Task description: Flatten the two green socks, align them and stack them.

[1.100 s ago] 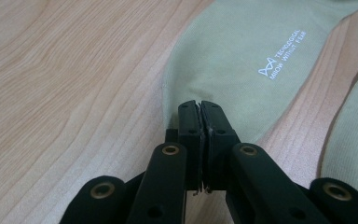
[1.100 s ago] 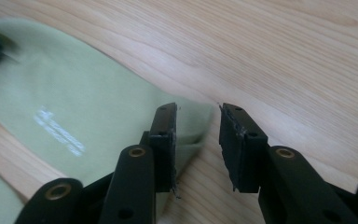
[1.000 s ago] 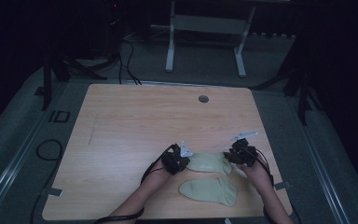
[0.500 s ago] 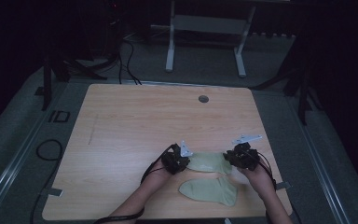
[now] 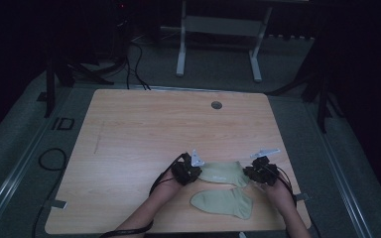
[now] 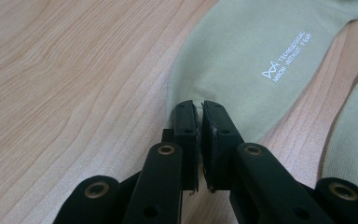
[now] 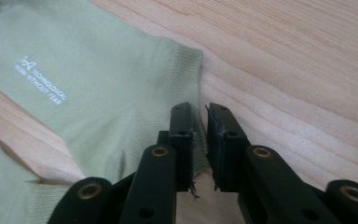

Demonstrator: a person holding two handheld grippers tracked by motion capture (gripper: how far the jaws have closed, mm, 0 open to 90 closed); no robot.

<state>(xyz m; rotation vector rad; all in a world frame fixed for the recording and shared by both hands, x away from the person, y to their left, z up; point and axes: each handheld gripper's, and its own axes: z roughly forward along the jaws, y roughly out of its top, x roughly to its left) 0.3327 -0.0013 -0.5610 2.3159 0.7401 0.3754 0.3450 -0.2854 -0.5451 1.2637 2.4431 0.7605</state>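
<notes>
A pale green sock [image 5: 222,171] with small white lettering lies flat near the table's front edge, stretched between my two grippers. My left gripper [image 5: 197,173] is shut on the sock's [image 6: 242,56] left end, with the fabric edge pinched between its pads [image 6: 199,106]. At the other end my right gripper [image 5: 248,174] has just been closing its jaws, and the sock's [image 7: 88,65] ribbed edge now sits pinched between them [image 7: 200,109]. A second matching sock [image 5: 223,203] lies loose just in front of the first, and it also shows at the side as the second sock [image 6: 354,140].
The wooden table [image 5: 144,134] has a round cable hole [image 5: 216,105] near its far edge. Both forearms come in over the front edge. Beyond the table stand a white desk frame [image 5: 181,54] and floor cables [image 5: 49,158].
My right gripper has shifted a little at the sock's right end and its jaws have closed on the edge. The left gripper has kept still.
</notes>
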